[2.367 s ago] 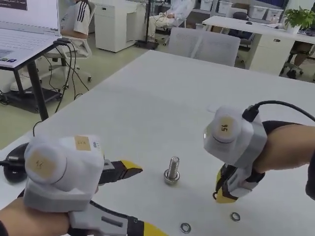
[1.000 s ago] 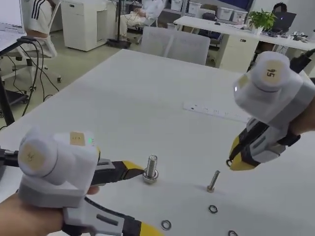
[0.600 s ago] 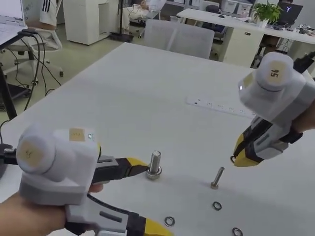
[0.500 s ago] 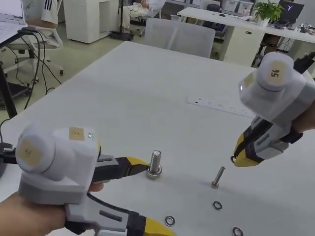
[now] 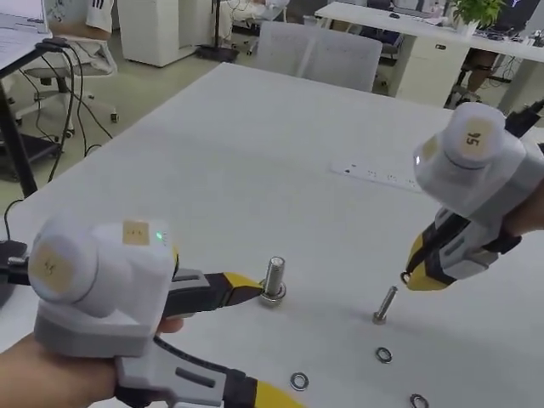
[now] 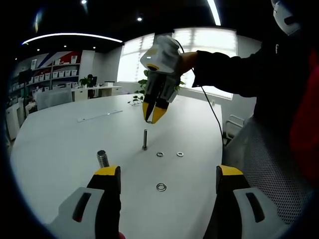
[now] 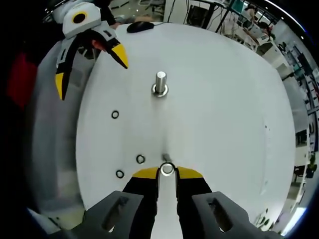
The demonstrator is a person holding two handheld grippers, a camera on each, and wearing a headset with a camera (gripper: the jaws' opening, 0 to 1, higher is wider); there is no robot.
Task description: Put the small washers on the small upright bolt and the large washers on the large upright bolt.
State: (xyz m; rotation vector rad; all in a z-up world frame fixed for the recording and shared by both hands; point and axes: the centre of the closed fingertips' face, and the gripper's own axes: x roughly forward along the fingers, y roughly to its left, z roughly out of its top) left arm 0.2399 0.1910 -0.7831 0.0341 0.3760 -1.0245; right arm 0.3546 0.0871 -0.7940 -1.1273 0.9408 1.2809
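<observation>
Right gripper risen, washer pinched; small bolt, loose washers below.

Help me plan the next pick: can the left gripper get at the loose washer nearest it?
Probably yes. The left gripper is open, and that washer lies on bare table just ahead between its jaws; the large bolt stands aside by one jaw, and the right gripper hangs farther off.

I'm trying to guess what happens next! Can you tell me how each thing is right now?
Left gripper: open wide, holding nothing.
Right gripper: shut on a washer.
Large bolt: standing upright.
Small bolt: standing upright.
Three loose washers: lying flat on the table.
</observation>
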